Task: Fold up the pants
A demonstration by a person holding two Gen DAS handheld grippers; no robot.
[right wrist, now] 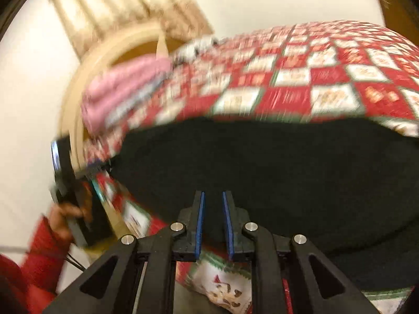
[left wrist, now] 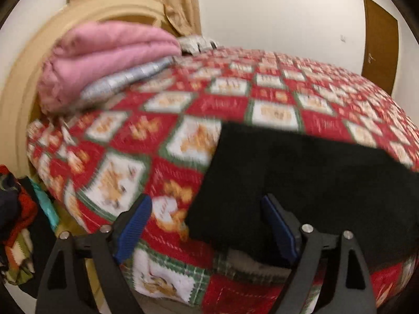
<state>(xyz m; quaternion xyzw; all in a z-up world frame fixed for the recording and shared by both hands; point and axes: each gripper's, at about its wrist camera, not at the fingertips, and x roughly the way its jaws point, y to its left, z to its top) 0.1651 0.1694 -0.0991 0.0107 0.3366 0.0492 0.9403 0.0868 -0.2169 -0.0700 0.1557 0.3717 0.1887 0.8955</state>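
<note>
A black soft-cloth pair of pants (left wrist: 301, 180) lies flat on the red-and-white patchwork quilt (left wrist: 275, 89) of a bed, filling the lower right of the left wrist view and the middle of the right wrist view. The left gripper (left wrist: 207, 225) is spread wide, its right finger over the cloth's near left edge. The right gripper (right wrist: 213, 225) is narrow, holding nothing, cloth directly ahead. The pants' long axis seems to run left to right.

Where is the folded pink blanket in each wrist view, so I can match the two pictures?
Left wrist: pink blanket upper left, on the bed's far corner by the headboard.
Right wrist: pink blanket left of centre, blurred, same corner.
Shared landmark: the black pants on the red patchwork quilt.
</note>
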